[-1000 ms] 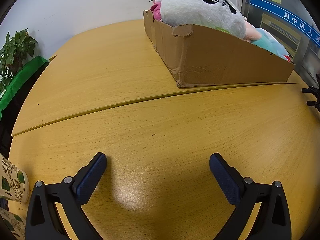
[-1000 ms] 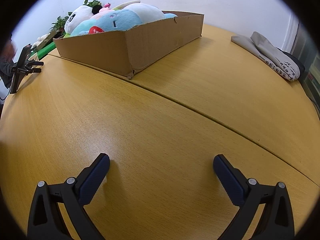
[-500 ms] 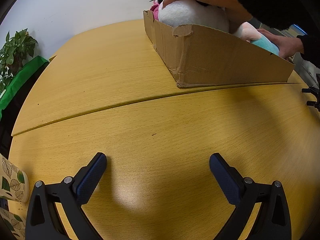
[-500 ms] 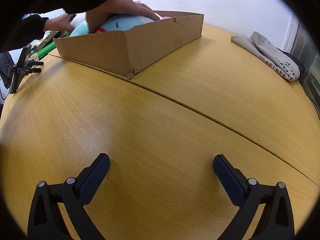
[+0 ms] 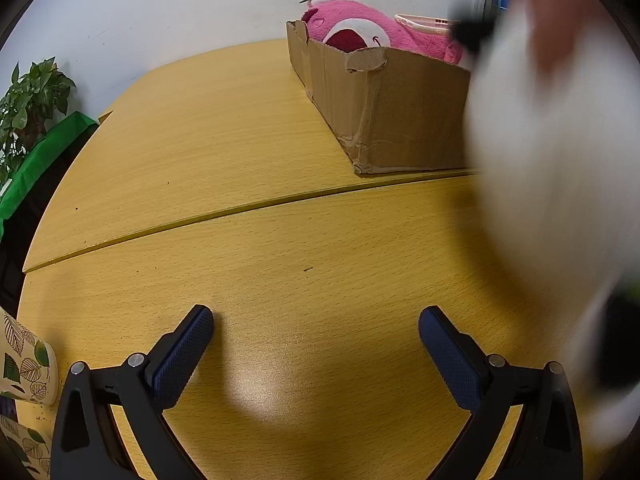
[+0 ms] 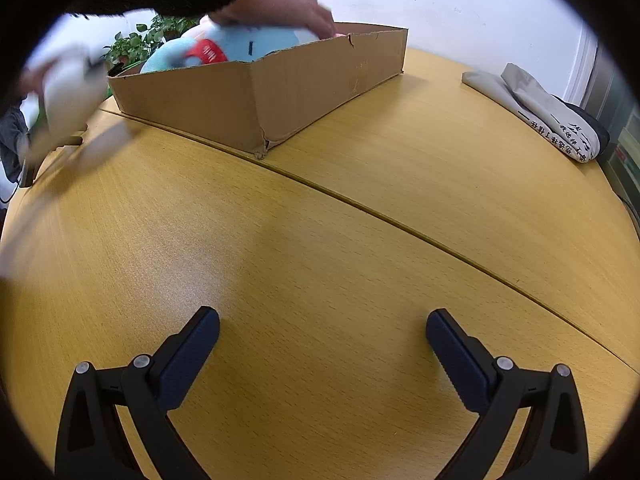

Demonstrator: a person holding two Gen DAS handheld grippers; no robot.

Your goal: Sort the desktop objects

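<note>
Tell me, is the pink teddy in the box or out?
In. The pink teddy lies inside the cardboard box, poking above its rim.

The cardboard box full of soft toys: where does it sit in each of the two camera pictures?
Left wrist view: the cardboard box sits upper right, its right end hidden by a white blur.
Right wrist view: the box sits upper left of centre.
Shared landmark: the table seam by its near corner.

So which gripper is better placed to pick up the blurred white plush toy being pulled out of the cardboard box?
Probably left. The white plush toy looms right beside the open left gripper; from the open right gripper it is farther away, past the cardboard box.
</note>
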